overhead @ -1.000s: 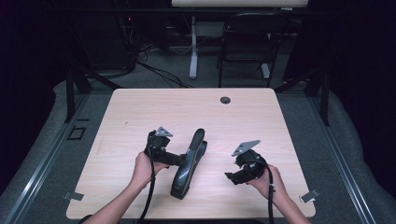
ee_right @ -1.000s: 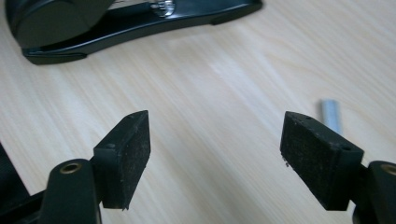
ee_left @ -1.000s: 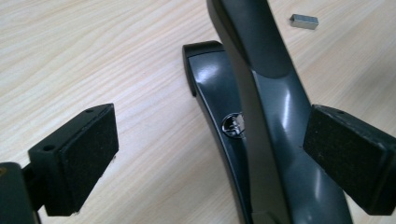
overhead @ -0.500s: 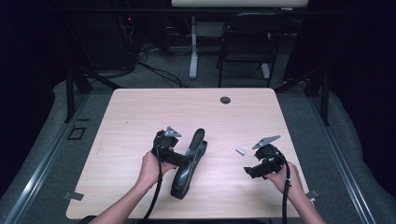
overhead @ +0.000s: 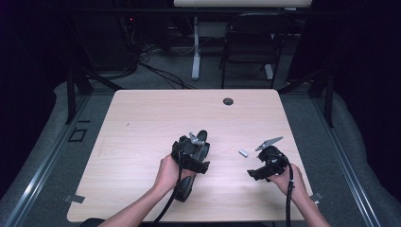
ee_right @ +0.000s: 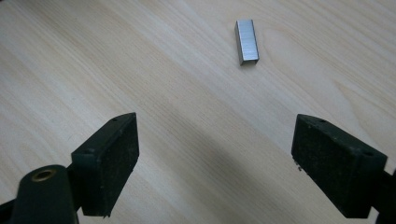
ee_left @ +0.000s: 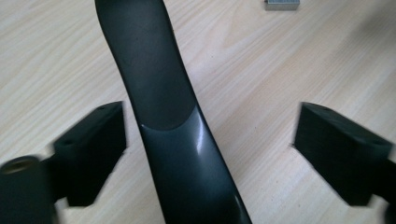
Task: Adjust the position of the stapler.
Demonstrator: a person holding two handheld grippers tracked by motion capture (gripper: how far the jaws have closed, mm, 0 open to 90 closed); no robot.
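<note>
Looking down from the high view, you see a pale wooden table point(overhead: 142, 123) with a long black stapler point(overhead: 193, 163) lying lengthwise near its middle and a small silver block of staples point(overhead: 243, 152) resting flat on the wood to the stapler's right, apart from it. Your left gripper point(overhead: 201, 166) sits over the stapler's middle, held from the near side by your left hand point(overhead: 168, 172); your right gripper point(overhead: 253, 174) hovers near the table's right edge in your right hand point(overhead: 286, 176), with the staple block just beyond its tips.

In the left gripper view, the stapler point(ee_left: 163, 116) runs up between the two black jaws, matte at its far end and glossy nearer the camera. The jaws have just been closing somewhat with the stapler between them, yet they stand wide: the one at the picture's left lies just beside the stapler's flank, though you cannot tell whether it touches, and the other stands well apart, with bare wood showing in the gap. The staple block point(ee_left: 281, 4) appears at the top edge of this view.

In the right gripper view, your right gripper point(ee_right: 215, 163) has its jaws spread wide over bare wood, with nothing between them. The staple block point(ee_right: 246, 41) lies ahead of the jaws, slightly toward the one at the picture's right, touching neither.
</note>
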